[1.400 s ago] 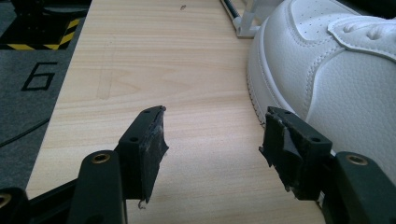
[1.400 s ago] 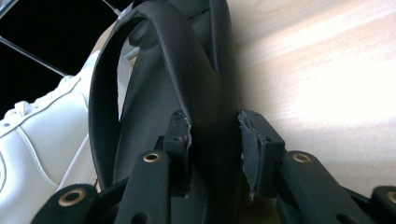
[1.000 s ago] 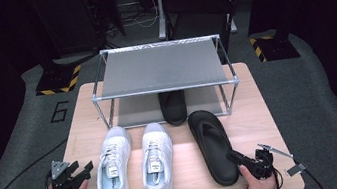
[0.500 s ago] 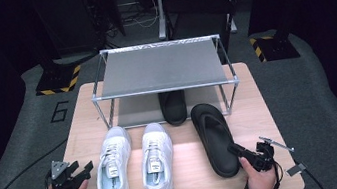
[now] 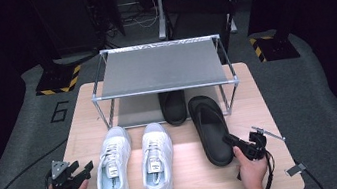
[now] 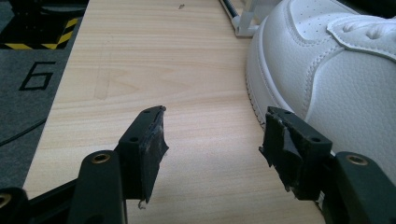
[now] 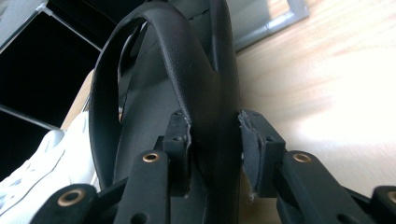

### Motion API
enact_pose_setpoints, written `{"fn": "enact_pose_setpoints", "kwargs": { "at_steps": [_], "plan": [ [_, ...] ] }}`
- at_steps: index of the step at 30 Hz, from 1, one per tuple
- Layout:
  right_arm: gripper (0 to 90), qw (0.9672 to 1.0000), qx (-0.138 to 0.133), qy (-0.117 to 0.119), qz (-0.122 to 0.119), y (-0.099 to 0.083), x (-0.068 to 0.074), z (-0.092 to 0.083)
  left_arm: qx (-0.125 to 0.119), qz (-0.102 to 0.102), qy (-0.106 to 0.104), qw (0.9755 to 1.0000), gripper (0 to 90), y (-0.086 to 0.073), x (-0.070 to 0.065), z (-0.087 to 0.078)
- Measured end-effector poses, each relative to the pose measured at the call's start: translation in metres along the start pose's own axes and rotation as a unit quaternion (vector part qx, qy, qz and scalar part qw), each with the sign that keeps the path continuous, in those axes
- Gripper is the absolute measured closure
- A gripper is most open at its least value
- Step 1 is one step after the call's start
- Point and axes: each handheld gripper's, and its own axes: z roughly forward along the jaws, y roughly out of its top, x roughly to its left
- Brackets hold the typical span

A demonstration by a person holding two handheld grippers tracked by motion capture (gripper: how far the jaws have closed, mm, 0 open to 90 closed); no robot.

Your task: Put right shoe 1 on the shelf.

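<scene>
On the right half of the wooden table (image 5: 185, 183), your right gripper (image 5: 231, 141) has its jaws clamped on the heel edge of the black slide sandal (image 5: 210, 128). The sandal's long axis runs from you toward the metal rack (image 5: 160, 68), toe near the rack's front right leg, heel toward you, and it sits just beside the second black sandal (image 5: 173, 106) under the rack. Your left gripper (image 5: 84, 169) holds its jaws apart on nothing, beside the left white sneaker (image 5: 113, 166).
</scene>
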Motion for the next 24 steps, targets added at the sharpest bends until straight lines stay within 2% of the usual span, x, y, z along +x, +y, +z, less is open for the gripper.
{"fn": "enact_pose_setpoints", "kwargs": {
  "at_steps": [2, 6, 8, 12, 18, 22, 24],
  "plan": [
    [64.9, 1.0, -0.003, -0.002, 0.008, 0.003, 0.002, 0.006, 0.0, 0.0, 0.001, 1.0, 38.3, 0.0, 0.0, 0.0],
    [65.0, 1.0, -0.004, -0.004, -0.004, 0.009, 0.004, 0.018, 0.004, -0.001, -0.001, 1.0, 38.3, 0.0, 0.001, -0.001],
    [65.0, 0.9999, -0.009, -0.01, 0.002, 0.012, 0.007, 0.023, 0.003, -0.001, -0.001, 1.0, 38.3, 0.0, 0.001, -0.001],
    [65.0, 0.9997, -0.016, -0.019, -0.001, 0.017, 0.01, 0.032, 0.003, -0.002, -0.002, 1.0, 38.3, 0.001, 0.001, -0.001],
    [65.0, 0.9991, -0.024, -0.035, -0.002, 0.022, 0.009, 0.044, 0.003, -0.001, -0.001, 1.0, 38.3, 0.001, 0.002, -0.001],
    [65.0, 0.9983, -0.015, -0.053, -0.018, 0.025, 0.005, 0.051, 0.003, -0.001, -0.001, 1.0, 38.3, 0.001, 0.002, -0.001],
    [65.0, 0.9981, -0.019, -0.052, -0.027, 0.027, 0.004, 0.054, 0.004, -0.001, -0.001, 1.0, 38.3, 0.001, 0.002, -0.001]
  ]
}}
